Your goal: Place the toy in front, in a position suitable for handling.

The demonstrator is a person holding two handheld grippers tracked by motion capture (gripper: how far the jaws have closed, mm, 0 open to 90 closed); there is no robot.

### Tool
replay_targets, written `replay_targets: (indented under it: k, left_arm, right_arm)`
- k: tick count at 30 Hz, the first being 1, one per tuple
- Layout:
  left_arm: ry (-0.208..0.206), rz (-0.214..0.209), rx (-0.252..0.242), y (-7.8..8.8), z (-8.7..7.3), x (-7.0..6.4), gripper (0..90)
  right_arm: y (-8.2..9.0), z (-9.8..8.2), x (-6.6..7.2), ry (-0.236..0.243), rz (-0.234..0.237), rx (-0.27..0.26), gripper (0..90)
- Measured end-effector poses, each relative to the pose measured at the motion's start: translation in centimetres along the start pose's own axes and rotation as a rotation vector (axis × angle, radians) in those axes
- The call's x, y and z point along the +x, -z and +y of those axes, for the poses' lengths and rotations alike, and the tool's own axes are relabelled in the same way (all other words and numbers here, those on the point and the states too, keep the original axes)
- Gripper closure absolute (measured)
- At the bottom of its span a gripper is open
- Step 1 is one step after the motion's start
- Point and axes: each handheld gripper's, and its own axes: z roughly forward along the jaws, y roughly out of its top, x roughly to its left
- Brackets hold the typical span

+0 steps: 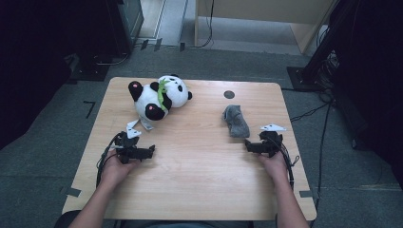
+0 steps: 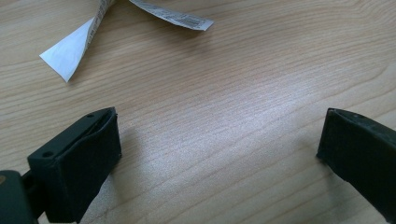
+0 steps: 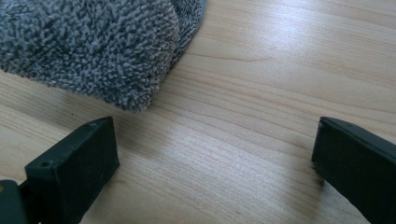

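Centrally, a wooden table (image 1: 199, 156) carries two soft items: a panda toy (image 1: 159, 97) lying at the far left, and a grey sock (image 1: 235, 121) lying at the far right, well apart from the toy. Left gripper (image 1: 151, 151), held in the person's left hand (image 1: 114, 168), rests low over bare wood just in front of the panda's white paper tag (image 2: 70, 51); its jaws stand wide apart with nothing between them. Right gripper (image 1: 248, 145), held in the right hand (image 1: 274, 164), sits just beside the near end of the sock; its jaws likewise stand fully apart and grasp nothing, the sock's fluffy edge (image 3: 93, 46) lying just beyond the left jaw.
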Motion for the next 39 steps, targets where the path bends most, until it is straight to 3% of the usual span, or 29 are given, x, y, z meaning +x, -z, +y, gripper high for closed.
replay_targets:
  k: [11,13,15,19,24,31,39]
  left_arm:
    - [-0.021,-0.019,-0.003,0.1,-0.1,0.2,0.0]
    - [-0.035,-0.032,-0.02,0.4,0.0,0.2,7.0]
    - [-0.063,-0.054,-0.035,0.7,-0.1,0.3,25.4]
    - [-0.07,-0.06,-0.016,0.8,0.2,0.6,28.7]
    - [-0.079,-0.078,0.003,1.0,0.3,1.0,31.9]
    - [-0.133,-0.114,0.011,0.9,0.4,1.2,31.3]
    - [-0.129,-0.166,0.031,0.7,1.0,1.8,32.1]
  right_arm:
    - [0.0,0.0,0.0,0.0,0.0,0.0,0.2]
    - [0.0,0.0,0.0,0.001,0.0,0.0,0.2]
    - [0.0,0.0,0.0,0.0,0.0,0.0,0.2]
    - [0.0,0.0,0.0,0.001,0.0,0.0,0.2]
    - [0.0,0.0,0.0,0.0,0.0,0.0,0.2]
    - [0.0,0.0,0.0,0.002,0.0,0.0,0.2]
    - [0.0,0.0,0.0,0.001,0.0,0.0,0.3]
